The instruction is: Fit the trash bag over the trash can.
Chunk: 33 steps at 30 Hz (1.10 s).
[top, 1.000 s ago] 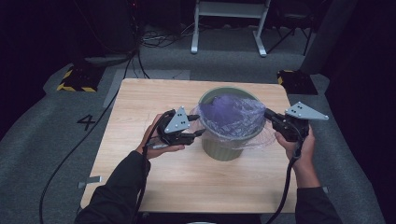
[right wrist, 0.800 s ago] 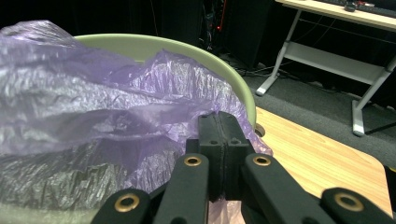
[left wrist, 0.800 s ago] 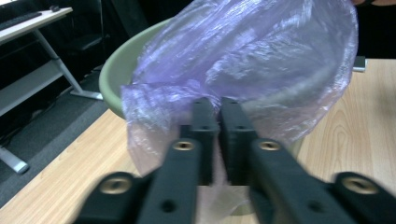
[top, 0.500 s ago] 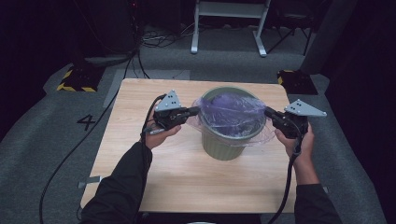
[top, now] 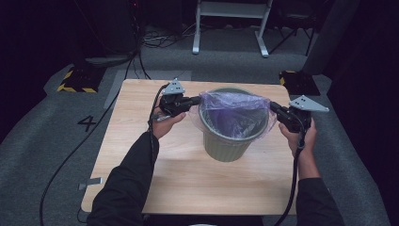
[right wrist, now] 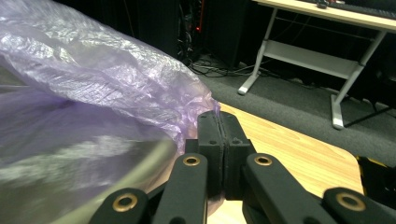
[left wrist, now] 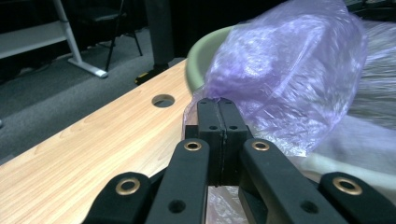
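A pale green bin (top: 229, 146) stands upright in the middle of the wooden table (top: 141, 160). A thin purple plastic bag (top: 233, 113) is stretched across its mouth and hangs into it. My left gripper (top: 196, 100) is at the bin's left rim, shut on the bag's edge (left wrist: 210, 100). My right gripper (top: 273, 107) is at the right rim, shut on the opposite edge of the bag (right wrist: 205, 109). The green rim (left wrist: 201, 56) shows beside the film in the left gripper view.
A round cable hole (left wrist: 163, 100) is cut in the tabletop near the far edge. A white desk frame (top: 230, 28) stands on the carpet beyond the table. Yellow-striped floor boxes (top: 75, 80) sit at the far left and far right corners.
Both grippers have moved away from me and apart, pulling the bag open over the bin's mouth. The bag has gone from a bunched mound to a spread sheet.
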### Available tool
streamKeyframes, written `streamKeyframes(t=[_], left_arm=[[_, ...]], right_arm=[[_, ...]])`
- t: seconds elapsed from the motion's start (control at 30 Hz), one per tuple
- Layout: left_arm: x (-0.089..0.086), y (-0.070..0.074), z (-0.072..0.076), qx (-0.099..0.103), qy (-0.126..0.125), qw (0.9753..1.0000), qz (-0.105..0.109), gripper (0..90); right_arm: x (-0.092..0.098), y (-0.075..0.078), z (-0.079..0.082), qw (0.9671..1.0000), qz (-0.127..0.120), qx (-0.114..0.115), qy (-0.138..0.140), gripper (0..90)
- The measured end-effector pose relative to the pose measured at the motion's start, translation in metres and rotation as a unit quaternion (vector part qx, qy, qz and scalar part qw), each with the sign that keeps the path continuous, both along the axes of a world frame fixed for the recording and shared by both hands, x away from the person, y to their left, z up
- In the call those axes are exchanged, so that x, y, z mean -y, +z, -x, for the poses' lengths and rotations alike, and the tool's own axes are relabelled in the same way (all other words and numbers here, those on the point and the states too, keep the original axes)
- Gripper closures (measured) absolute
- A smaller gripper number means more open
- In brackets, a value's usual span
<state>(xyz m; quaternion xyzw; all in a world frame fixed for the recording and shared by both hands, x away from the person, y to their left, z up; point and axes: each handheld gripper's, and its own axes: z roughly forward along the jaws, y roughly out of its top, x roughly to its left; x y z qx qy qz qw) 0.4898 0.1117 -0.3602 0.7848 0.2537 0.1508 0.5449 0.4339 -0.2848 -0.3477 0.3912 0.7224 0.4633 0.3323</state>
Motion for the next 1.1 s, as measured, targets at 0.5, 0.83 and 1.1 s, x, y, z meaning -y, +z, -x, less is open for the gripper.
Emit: streamKeyframes(t=[0.5,0.83,1.1], left_arm=[[0.018,-0.029,-0.030,-0.050,0.024,0.9985,-0.003,89.9],[0.026,-0.041,-0.041,-0.089,0.035,0.9954,0.000,90.0],[0.025,-0.049,-0.049,-0.115,0.044,0.9922,-0.015,90.0]], right_arm=[[0.007,-0.016,-0.026,0.9988,-0.033,-0.033,-0.016,87.0],[0.006,-0.029,-0.035,0.9961,-0.064,-0.061,0.005,90.0],[0.001,-0.038,-0.042,0.9936,-0.077,-0.080,0.020,90.0]])
